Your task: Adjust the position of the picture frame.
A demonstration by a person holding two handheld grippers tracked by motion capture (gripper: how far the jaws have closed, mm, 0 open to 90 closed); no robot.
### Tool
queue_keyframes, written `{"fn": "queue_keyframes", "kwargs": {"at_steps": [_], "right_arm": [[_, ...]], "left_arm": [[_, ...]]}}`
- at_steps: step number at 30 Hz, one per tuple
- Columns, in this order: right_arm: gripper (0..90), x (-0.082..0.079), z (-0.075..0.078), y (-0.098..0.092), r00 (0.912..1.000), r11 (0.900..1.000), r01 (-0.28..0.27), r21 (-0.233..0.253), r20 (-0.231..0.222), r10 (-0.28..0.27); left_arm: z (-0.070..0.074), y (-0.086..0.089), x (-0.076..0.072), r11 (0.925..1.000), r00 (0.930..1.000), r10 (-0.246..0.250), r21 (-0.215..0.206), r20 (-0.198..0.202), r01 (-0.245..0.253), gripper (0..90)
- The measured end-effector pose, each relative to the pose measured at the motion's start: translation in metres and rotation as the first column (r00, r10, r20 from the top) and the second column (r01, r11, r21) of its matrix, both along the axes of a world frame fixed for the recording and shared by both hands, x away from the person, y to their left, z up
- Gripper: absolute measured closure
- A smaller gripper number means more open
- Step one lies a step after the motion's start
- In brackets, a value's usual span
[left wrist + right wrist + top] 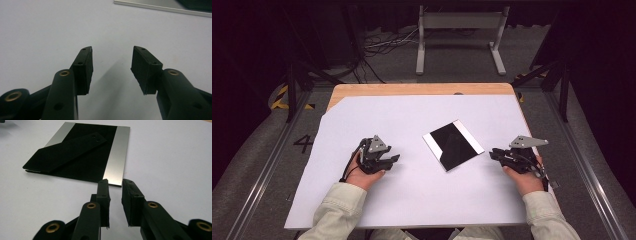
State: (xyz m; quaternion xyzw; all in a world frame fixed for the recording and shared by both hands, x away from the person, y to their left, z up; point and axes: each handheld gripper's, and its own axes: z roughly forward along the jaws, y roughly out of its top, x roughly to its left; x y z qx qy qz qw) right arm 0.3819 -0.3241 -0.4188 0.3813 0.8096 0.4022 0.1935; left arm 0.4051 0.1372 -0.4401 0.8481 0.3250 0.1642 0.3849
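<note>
At the left of the high view, the left gripper [393, 159] rests low over the white sheet [377, 117] that covers most of the wooden table [412, 89], held in the person's left hand [362, 175]. Its tips point toward the middle of the table. In the left gripper view its jaws stand wide apart, with bare white sheet between the two black pads [86, 67]; they hold nothing and touch nothing. A strip of the frame's silver edge crosses the top right corner of that view, well ahead of the tips.

In the middle lies the photo frame [453, 144], flat on the sheet with its back up and turned at an angle to the table's edges. The back is black, with a silver band along each of two opposite sides. In the right gripper view a black folding stand [65, 151] lies flat across the frame's back.

At the right, the right gripper [493, 152] is held in the person's right hand [524, 177], its tips pointing left toward the frame's near corner. In the right gripper view its jaws are open only by a narrow gap, much less than the left pair. Nothing is between them. The tips sit just beside the frame's silver edge [117, 157]; I cannot tell whether they touch it.
</note>
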Motion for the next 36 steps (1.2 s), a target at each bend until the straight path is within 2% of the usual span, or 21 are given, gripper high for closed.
{"fn": "queue_keyframes", "kwargs": {"at_steps": [3, 6, 8, 11, 14, 17, 21, 25, 27, 28, 32, 36], "right_arm": [[75.7, -0.001, 0.0, 0.0, 1.0, 1.0, 0.0, -0.002, 0.0, 0.0], [75.7, -0.002, 0.001, -0.001, 1.0, 1.0, 0.004, 0.004, 0.001, -0.004], [75.8, -0.004, 0.002, -0.001, 1.0, 1.0, 0.003, 0.003, 0.0, -0.003], [75.8, -0.006, 0.003, -0.002, 1.0, 1.0, 0.003, 0.001, 0.0, -0.003], [75.9, -0.008, 0.003, -0.005, 0.9999, 1.0, 0.011, 0.005, 0.0, -0.011], [75.9, -0.011, 0.003, -0.007, 0.9999, 1.0, 0.015, 0.005, -0.004, -0.015], [75.8, -0.016, 0.004, -0.01, 0.9998, 1.0, 0.021, 0.005, -0.005, -0.021], [75.8, -0.022, 0.004, -0.014, 0.9996, 1.0, 0.026, 0.007, -0.007, -0.026], [75.7, -0.024, 0.004, -0.016, 0.9996, 1.0, 0.024, 0.017, -0.014, -0.024], [75.7, -0.024, 0.004, -0.016, 0.9996, 1.0, 0.024, 0.017, -0.014, -0.024], [75.2, -0.027, 0.005, -0.02, 0.999, 0.998, 0.03, 0.059, -0.035, -0.028], [75.2, -0.029, 0.008, -0.019, 0.9993, 0.997, 0.023, 0.073, -0.031, -0.021]], "left_arm": [[0.003, -0.001, 0.003, 1.0, 0.9999, 0.004, -0.005, -0.014, -0.004, 56.4], [0.009, -0.002, 0.005, 0.9994, 0.9998, -0.003, -0.035, -0.021, 0.002, 62.4], [0.012, -0.003, 0.008, 0.9989, 0.9993, -0.014, -0.046, -0.033, 0.012, 66.5], [0.014, -0.009, 0.011, 0.9972, 0.9975, -0.055, -0.054, -0.045, 0.053, 73.1], [0.017, -0.014, 0.018, 0.9946, 0.9931, -0.087, -0.063, -0.078, 0.082, 84.2], [0.02, -0.018, 0.027, 0.9932, 0.9907, -0.091, -0.081, -0.101, 0.083, 90.0], [0.021, -0.022, 0.042, 0.9898, 0.9877, -0.091, -0.121, -0.127, 0.076, 90.0], [0.022, -0.029, 0.054, 0.9881, 0.9865, -0.099, -0.13, -0.131, 0.082, 90.0], [0.023, -0.032, 0.062, 0.9838, 0.9826, -0.106, -0.16, -0.152, 0.081, 90.0], [0.023, -0.032, 0.062, 0.9838, 0.9826, -0.106, -0.16, -0.152, 0.081, 90.0], [0.022, -0.039, 0.075, 0.9753, 0.9783, -0.093, -0.215, -0.185, 0.052, 90.0], [0.019, -0.049, 0.085, 0.9696, 0.9748, -0.084, -0.243, -0.207, 0.032, 90.0]]}}
